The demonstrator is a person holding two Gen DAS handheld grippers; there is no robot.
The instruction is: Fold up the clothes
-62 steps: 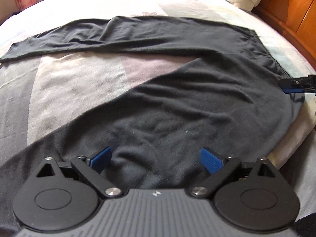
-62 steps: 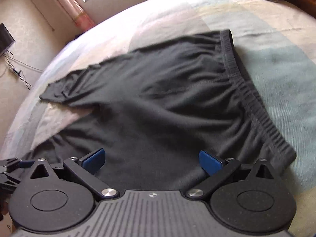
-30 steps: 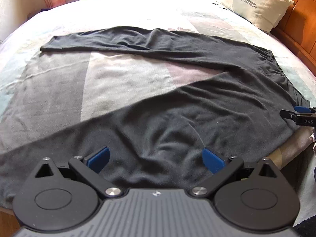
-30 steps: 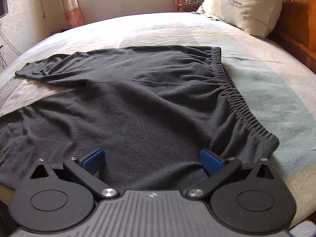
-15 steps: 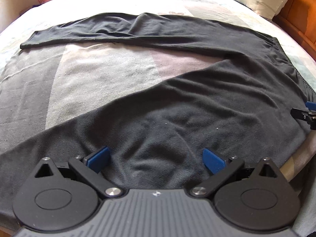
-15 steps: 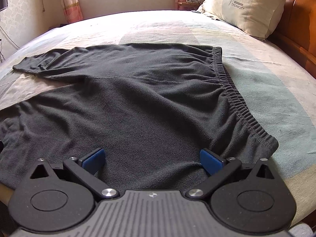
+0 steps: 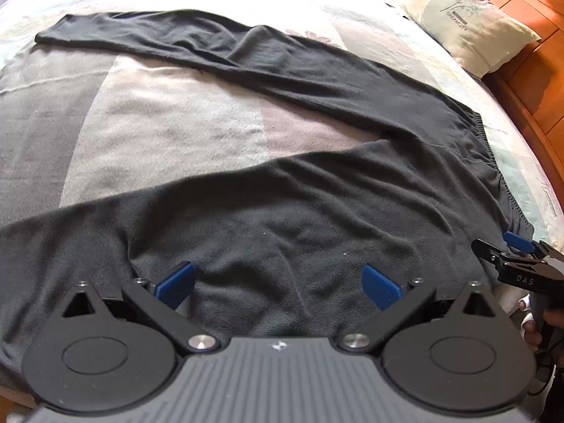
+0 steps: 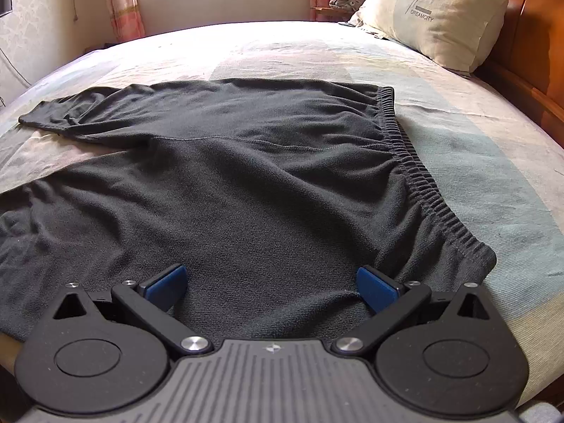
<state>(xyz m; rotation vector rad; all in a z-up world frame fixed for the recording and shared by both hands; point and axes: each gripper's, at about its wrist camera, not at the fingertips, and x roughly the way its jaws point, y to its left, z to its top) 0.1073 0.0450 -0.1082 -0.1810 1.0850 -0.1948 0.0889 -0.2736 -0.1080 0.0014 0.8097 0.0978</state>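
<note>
Two grippers: both low over the near edge of the bed [image 8: 493, 148], pointing across it toward 12 o'clock.
Left gripper [image 7: 278, 282]: level, jaws spread wide, blue pads hovering over dark cloth with nothing between them.
Right gripper [image 8: 271, 283]: level, jaws equally wide, empty; seen from the left camera at 3 o'clock [image 7: 507, 246], its tips at the corner of the waistband.
Hand: fingers [image 7: 543, 320] wrap the right gripper's handle at the 4 o'clock edge of the left view.
Trousers [image 8: 264, 190]: black, spread flat on the bed; elastic waistband [image 8: 419, 179] toward 2 o'clock, one leg running to 10 o'clock, the other toward 8 o'clock.
Pillow [image 8: 437, 14]: at 1 o'clock against the wooden headboard [image 7: 528, 53].
</note>
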